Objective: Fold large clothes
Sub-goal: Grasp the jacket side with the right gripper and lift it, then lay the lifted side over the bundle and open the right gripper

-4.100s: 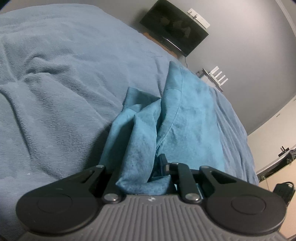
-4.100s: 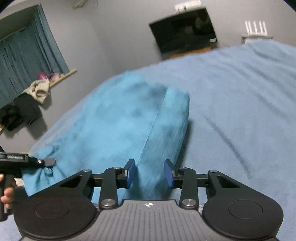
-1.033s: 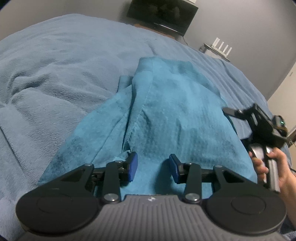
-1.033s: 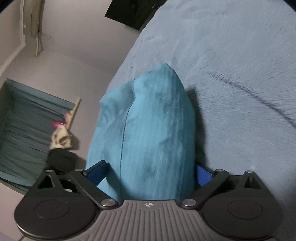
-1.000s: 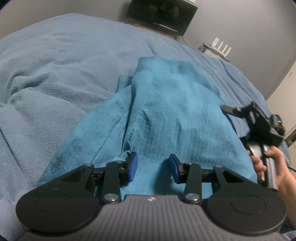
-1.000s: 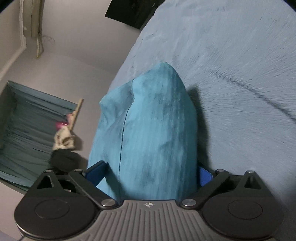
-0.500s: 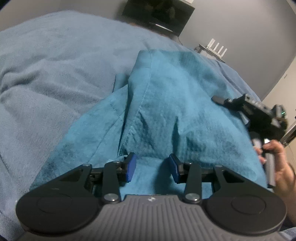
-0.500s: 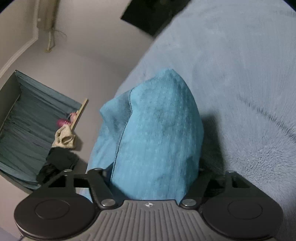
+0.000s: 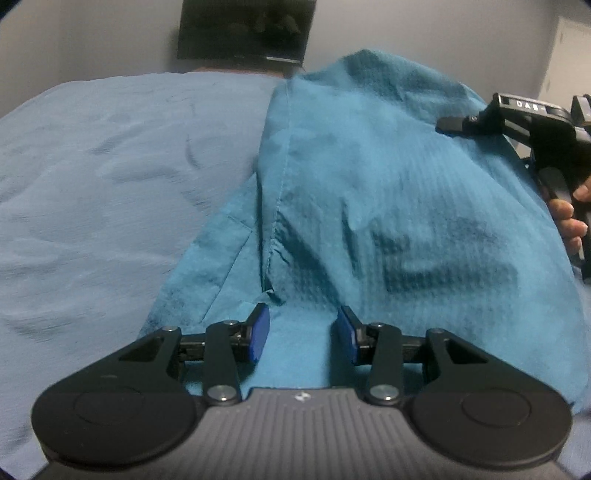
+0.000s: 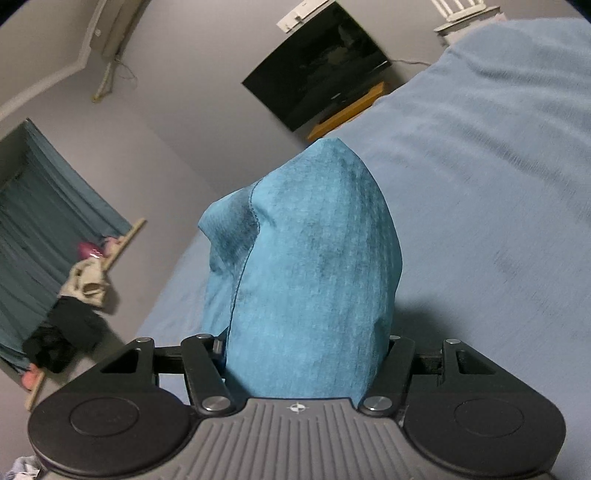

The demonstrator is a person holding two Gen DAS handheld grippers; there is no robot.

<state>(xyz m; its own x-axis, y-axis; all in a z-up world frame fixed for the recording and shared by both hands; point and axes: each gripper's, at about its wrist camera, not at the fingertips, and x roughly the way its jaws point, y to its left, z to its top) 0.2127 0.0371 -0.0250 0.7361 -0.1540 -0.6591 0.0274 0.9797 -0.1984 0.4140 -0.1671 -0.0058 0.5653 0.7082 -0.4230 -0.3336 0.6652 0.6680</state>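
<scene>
Blue bedding (image 9: 110,155) is lying under a teal garment (image 9: 369,192); the right gripper (image 10: 306,354) is clamping its bunched fold, the left gripper (image 9: 302,334) fingers standing apart above it.

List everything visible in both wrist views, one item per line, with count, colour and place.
garment: one, teal, lifted over the bed, bunched between the right tongs
blanket: one, light blue, covering the bed
television: one, black, on the far wall
wooden shelf: one, orange-brown, under the television
white device with antennas: one, by the bed's far corner
curtain: one, dark teal, left wall
clothes pile: beige and black pieces, on the ledge below the curtain
left tongs: black with blue pads, pads apart, teal cloth lying between
right tongs: black, closed on the garment
hand: one, gripping the right tongs' handle
</scene>
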